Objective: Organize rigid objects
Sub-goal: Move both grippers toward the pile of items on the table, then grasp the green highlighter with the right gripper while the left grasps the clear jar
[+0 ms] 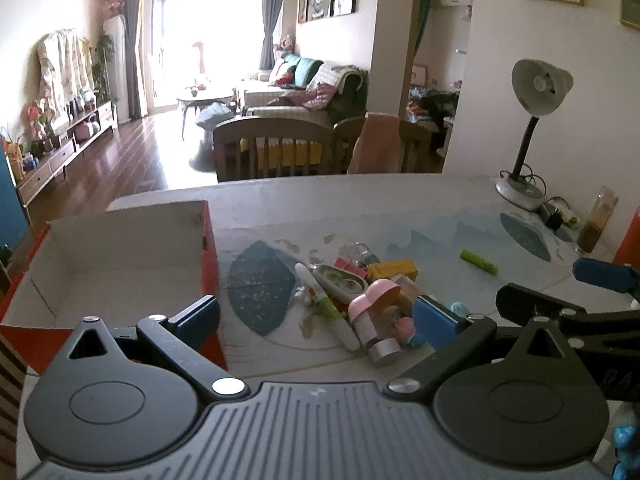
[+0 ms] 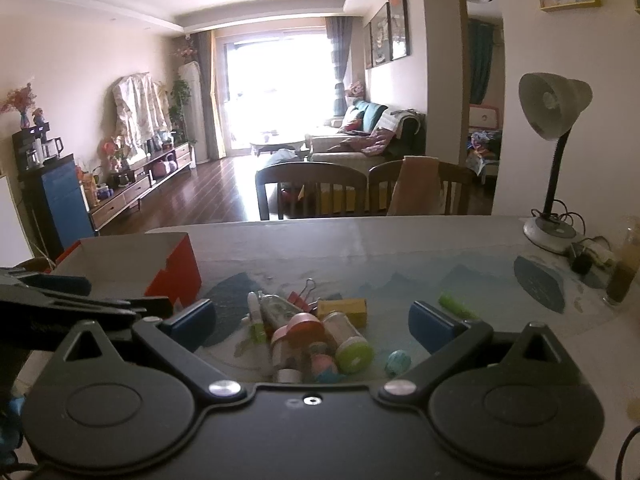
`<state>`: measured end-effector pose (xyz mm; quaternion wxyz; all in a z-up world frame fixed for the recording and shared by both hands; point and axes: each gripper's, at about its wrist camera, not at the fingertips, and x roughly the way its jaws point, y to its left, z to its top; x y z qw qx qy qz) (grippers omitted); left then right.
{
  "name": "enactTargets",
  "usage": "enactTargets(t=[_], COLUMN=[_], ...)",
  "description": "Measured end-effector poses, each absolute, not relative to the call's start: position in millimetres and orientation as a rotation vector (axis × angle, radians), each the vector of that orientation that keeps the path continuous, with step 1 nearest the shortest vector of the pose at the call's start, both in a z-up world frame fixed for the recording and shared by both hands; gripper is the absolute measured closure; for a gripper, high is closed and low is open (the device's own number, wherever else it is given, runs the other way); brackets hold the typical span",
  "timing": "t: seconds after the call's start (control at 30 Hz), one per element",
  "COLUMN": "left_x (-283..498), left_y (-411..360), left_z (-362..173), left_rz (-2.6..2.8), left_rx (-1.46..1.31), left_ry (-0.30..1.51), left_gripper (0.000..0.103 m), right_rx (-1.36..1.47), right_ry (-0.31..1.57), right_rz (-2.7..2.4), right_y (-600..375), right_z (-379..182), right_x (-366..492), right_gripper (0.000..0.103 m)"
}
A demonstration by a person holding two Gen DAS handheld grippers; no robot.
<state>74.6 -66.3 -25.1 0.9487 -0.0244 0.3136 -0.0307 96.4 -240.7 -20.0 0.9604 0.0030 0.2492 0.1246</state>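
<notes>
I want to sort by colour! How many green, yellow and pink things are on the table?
Green: 3, the marker lying alone, the pen's green end, the tube with the green cap.
Yellow: 1, the box.
Pink: 2, the mushroom-shaped toy, the clips.
Total: 6 that I can tell apart; the pile hides some.
</notes>
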Motion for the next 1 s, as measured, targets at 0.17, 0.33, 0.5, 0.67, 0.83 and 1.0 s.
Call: enactTargets(t=[0.17,0.33,0.5,0.67,0.83,1.0], left_x=[90.8,103.2,119.9,138.6,150.5,159.9], left_y=[-72.0,-81.3,-94.0,-99.9,-111.1,-126.8], left_z=[-35.2,-42.6,-52.6,-66.5,-81.4,-101.4], left_rz=[-0.07,-0.015,0.026,0.077,0.066,0.063], left_rx=[-0.14,-0.171,-0.17,-0.197,-0.194,-0.149], left_ry=[0.678,0.687,0.706,0.771,0.821,0.868], left_gripper=[0.0,0.0,0.0,0.0,0.0,0.001], right_rx=[0.001,-0.009,-0.042,-0.074,-0.121,-0.165], right_ry=[0.517,0.528,0.521,0.528,0.567,0.61], right_rz=[0.295,0.325,0.327,0.306,0.282,0.271], right_y=[-255.6,-273.6,-296.1,-323.3,-345.3,-357.8], right_z=[-25.5,-31.0,-38.6,-48.7,-65.2,-85.7], right_x=[110.6,127.5,143.1,160.7,189.1,223.5], right_gripper=[0.001,0.001,0.003,0.005,0.007,0.014])
